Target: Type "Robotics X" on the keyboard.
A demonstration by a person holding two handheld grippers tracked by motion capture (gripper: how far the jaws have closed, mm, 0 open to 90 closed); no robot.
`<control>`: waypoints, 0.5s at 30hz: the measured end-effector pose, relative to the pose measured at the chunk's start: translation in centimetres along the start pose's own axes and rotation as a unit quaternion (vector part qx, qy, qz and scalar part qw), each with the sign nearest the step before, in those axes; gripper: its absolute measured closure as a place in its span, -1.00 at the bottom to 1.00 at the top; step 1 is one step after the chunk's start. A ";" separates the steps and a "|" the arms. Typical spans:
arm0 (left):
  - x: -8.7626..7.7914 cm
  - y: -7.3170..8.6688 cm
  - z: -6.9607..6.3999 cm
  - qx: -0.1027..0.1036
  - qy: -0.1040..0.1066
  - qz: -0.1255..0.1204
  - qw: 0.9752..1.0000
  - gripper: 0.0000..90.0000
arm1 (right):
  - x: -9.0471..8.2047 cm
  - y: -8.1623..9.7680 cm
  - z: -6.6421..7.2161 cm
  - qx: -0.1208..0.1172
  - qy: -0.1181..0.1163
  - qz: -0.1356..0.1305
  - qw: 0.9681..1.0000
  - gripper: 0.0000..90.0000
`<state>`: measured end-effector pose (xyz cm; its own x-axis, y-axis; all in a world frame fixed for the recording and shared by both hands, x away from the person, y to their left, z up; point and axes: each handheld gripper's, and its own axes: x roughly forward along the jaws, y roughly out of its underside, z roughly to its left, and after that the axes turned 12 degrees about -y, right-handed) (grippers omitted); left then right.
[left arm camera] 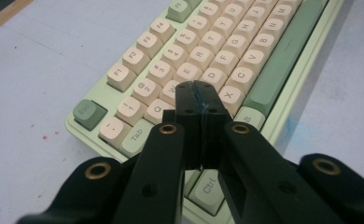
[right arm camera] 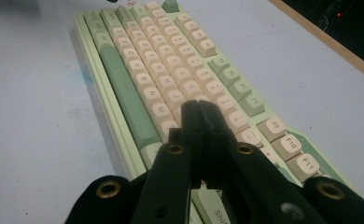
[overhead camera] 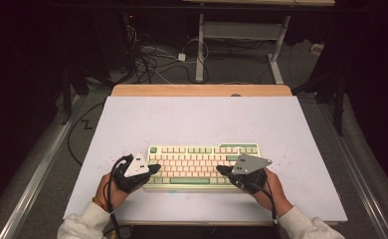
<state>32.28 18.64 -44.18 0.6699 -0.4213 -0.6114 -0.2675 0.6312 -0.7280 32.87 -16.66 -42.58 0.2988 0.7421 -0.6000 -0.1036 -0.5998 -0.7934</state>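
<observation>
Flanking keyboard (overhead camera: 202, 166) ends, closed left gripper (overhead camera: 154, 168), right gripper (overhead camera: 221, 170), bare table (overhead camera: 197, 119) beyond

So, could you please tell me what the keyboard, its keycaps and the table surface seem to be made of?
The keyboard case looks like pale green moulded plastic with a smooth, slightly glossy rim. The keycaps look like matte cream plastic with printed legends; the space bar is a duller sage green. The table top seems a matte white laminate or painted board, lightly stained, with a bare wooden edge at the far side.
</observation>
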 end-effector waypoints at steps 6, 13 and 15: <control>0.2 0.2 -0.3 0.002 0.001 0.004 1.000 0.94 | 0.3 0.1 0.0 0.001 0.002 0.011 1.000 1.00; 0.0 0.3 -0.2 0.001 -0.001 0.003 1.000 0.94 | 0.0 1.0 -0.8 0.016 0.003 0.030 0.999 1.00; 0.0 0.2 -0.2 0.002 -0.001 0.001 1.000 0.94 | 0.1 1.3 -1.0 0.018 0.003 0.037 0.999 1.00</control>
<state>32.07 18.62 -44.35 0.6708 -0.4189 -0.6120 -0.2663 0.6341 -0.7259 33.66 -17.69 -43.58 0.2952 0.6939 -0.6568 -0.1594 -0.6420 -0.7499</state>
